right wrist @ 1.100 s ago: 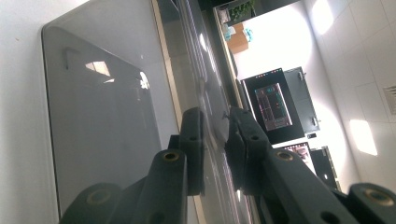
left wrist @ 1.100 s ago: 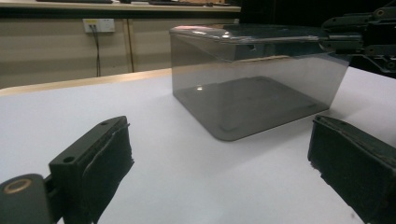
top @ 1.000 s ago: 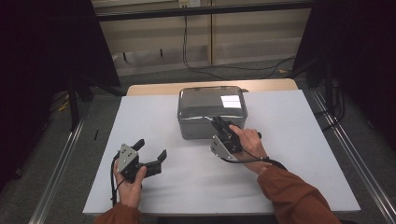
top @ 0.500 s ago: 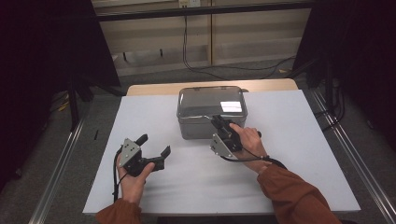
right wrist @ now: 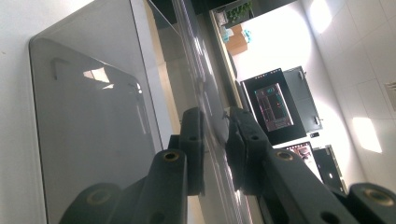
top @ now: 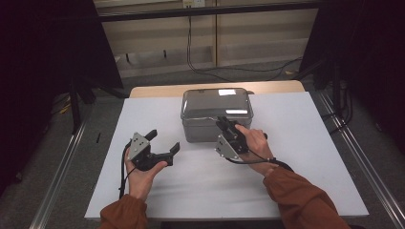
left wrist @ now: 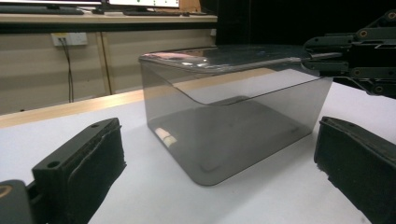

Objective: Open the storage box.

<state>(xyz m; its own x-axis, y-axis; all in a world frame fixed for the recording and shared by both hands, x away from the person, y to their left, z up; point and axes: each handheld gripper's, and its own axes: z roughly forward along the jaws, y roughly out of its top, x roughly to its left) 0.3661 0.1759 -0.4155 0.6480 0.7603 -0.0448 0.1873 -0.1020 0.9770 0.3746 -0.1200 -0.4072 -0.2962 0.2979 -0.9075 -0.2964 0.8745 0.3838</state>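
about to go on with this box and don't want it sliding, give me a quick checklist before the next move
1. Right gripper on the lid: ok, its jaws pinch the lid's near edge.
2. Pinch fully tight: cannot tell, a thin gap may remain in the right gripper view.
3. Left gripper ready to steady the smoky clear plastic box: ok, open and facing it.
4. Left gripper touching the box: not ok, it sits apart on the white sheet.
5. Box flat on the sheet: ok.
6. Box contents: ok, looks empty.
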